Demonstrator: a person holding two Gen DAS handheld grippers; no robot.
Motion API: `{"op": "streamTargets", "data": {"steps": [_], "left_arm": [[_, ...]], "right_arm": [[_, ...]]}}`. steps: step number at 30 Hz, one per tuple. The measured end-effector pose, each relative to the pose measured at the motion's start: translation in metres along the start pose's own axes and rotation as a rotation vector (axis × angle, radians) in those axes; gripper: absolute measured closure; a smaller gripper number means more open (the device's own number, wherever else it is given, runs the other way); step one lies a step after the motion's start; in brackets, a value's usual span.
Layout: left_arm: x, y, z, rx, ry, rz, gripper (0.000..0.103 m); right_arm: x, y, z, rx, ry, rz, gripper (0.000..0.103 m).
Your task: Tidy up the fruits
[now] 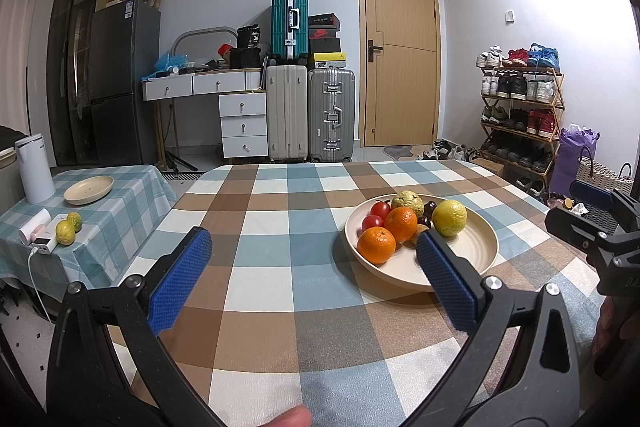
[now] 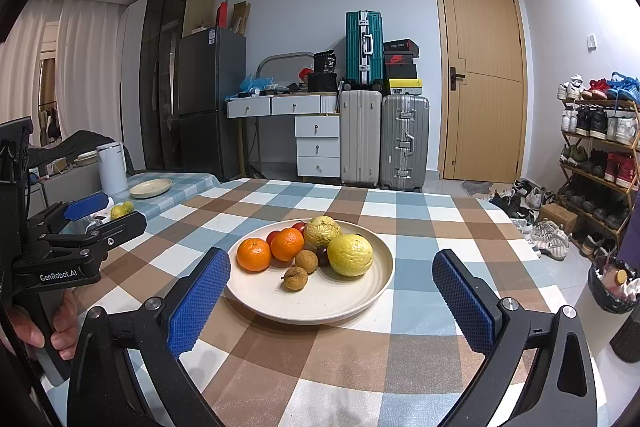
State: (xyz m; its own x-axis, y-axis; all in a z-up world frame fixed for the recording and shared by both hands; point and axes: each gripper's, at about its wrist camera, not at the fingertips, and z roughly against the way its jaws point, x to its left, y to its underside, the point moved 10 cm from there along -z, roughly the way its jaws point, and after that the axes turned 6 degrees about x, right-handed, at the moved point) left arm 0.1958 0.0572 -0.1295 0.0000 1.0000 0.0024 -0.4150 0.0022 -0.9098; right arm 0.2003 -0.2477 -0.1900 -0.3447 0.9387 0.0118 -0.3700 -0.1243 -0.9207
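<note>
Left tongs (image 1: 314,259): blue pads spread wide with nothing between them, held low over the checked tablecloth (image 1: 260,267); the plate sits ahead and to their right, the right pad overlapping its near rim in the view.
Right tongs (image 2: 332,281): also wide apart and empty, aimed squarely at the plate, which fills the gap between the pads, a line-up that suits a straight reach.
Fruit plate (image 2: 360,301): cream, shallow, just ahead of the right tongs.
Fruit on it: two oranges (image 2: 254,254) touching at the left, red tomatoes (image 2: 298,227) behind them, a knobbly yellow-green fruit (image 2: 322,231) at the back, a large yellow citrus (image 2: 350,254) on the right, a dark plum-like fruit (image 2: 322,255) tucked between, and two brown longan-like fruits (image 2: 296,278) nearest.
Side table, far left of both tongs: a second cream plate (image 1: 89,189) lies bare; two yellow-green citrus (image 1: 65,231) rest on the cloth near it.
Stage: judging by this, the fruit may be gathered or awaiting sorting; either fits.
</note>
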Motion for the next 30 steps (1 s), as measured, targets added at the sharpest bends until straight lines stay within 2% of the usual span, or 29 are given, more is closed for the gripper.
{"op": "streamTargets", "data": {"steps": [30], "left_arm": [[-0.0001, 0.0005, -0.0007, -0.001, 0.000, 0.000, 0.001]], "right_arm": [[0.0000, 0.0001, 0.0000, 0.000, 0.000, 0.000, 0.000]]}}
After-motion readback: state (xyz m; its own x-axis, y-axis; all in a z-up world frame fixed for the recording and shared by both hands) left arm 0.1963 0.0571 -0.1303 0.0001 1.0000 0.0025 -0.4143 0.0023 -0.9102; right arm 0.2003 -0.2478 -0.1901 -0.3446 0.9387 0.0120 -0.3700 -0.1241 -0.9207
